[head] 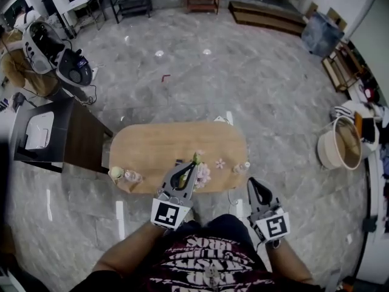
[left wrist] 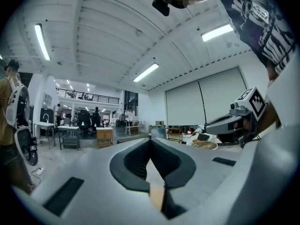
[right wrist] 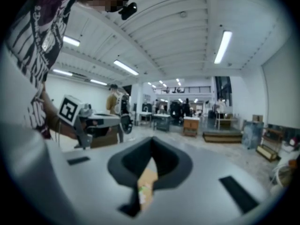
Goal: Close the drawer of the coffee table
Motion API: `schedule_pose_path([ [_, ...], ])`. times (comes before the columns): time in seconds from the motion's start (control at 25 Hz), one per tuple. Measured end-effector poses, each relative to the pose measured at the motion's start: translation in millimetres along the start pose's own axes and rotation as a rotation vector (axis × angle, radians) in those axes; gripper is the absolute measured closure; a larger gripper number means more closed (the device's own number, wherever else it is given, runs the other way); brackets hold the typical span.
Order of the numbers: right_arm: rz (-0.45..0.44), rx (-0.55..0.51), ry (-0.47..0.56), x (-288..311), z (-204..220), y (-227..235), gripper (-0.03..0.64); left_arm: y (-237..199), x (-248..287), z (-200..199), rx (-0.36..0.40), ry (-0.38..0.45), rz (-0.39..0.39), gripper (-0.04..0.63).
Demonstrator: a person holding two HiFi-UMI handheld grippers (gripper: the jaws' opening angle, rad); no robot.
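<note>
Grey marbled floor (head: pixel 255 90) spreads around the oval wooden coffee table (head: pixel 158 145), which stands just beyond the person's knees. The left gripper (head: pixel 193 165) reaches over the table's near edge, its jaws pressed together on nothing. The right gripper (head: pixel 256 185), likewise closed and empty, hangs just off the table's near right end. The drawer itself cannot be made out.

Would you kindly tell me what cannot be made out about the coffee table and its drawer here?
- Drawer: unseen in the head view, under the coffee table top; open or shut, cannot tell.
- Small items on the near edge: too small to identify.
- Gripper views: the bodies of the left gripper and right gripper hide the table, bar a sliver.
</note>
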State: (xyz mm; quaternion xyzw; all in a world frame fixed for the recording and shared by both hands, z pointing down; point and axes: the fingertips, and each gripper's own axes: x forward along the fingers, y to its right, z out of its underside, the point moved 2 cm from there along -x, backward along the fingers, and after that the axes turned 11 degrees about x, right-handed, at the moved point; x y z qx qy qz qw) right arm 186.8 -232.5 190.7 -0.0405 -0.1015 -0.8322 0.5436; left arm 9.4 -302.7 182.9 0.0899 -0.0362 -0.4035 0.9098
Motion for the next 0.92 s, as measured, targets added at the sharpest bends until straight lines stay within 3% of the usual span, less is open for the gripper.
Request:
schedule_pose_path([
  [0.12, -0.005, -0.057, -0.02, -0.7, -2.0, 15.3, 0.583, -9.1, 7.7, 11.6, -0.033, -0.042, -0.028, 0.571],
  [0.28, -0.038, -0.041, -0.024, 16.9, -9.2, 32.8, 0.583, -17.1, 28.1, 15.7, -0.071, -0.077, -0.108, 0.571],
  [0.56, -0.237, -0.061, -0.144, 31.0, 2.8, 29.5, 0.583, 15.2, 49.3, -6.5, -0.067, -0.093, -0.175, 0.571],
  [0.72, -0.357, -0.166, -0.212, 44.3, -1.8, 8.1, 0.583, 23.5, 64.2, -1.1, -0.057, -0.146, -0.188, 0.571],
  [0.8, -0.345, -0.137, -0.162, 54.0, -12.9, 9.9, 0.583, 19.9, 79.2, 2.1, -0.026, -0.143, -0.169, 0.571],
  [0.92, -0.236, 0.022, -0.081, 55.9, -20.3, 30.9, 0.583, 25.1, 102.5, 2.2, 0.05, -0.123, -0.091, 0.571],
])
